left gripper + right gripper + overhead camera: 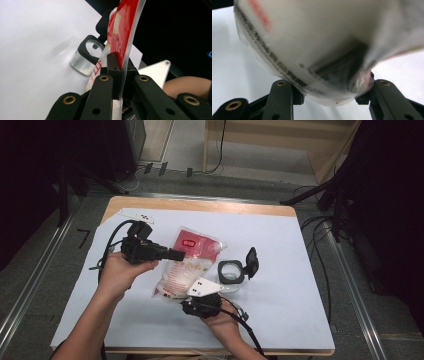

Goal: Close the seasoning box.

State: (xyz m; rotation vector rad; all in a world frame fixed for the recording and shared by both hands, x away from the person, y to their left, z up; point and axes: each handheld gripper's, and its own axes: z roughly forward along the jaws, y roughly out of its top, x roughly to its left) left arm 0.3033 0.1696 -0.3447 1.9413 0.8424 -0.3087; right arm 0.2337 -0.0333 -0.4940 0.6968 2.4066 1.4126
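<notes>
Jaws, left: your left gripper is clamped tight on the flat sealed edge of the pouch; in the left gripper view that clear edge stands pinched between the two black jaws.
Jaws, right: your right gripper grasps the bulging bottom end of the pouch; in the right gripper view the white bulge sits between the jaws with both pressing its sides.
Pouch: red and white, soft and filled, with black print near its base. You hold it between the two grippers above the white sheet, tilted, red top end away from you, white bottom end toward you.
Spout corner: the pouch's upper right corner points toward the jar.
Jar: small clear container with a black rim and a black flip lid standing open beside it; it rests on the sheet just right of the pouch. In the left gripper view it shows past the pouch, on the sheet.
Hands: your left hand wraps its gripper from the left; your right hand holds its gripper from below.
Table: wooden edge shows beyond the sheet.
</notes>
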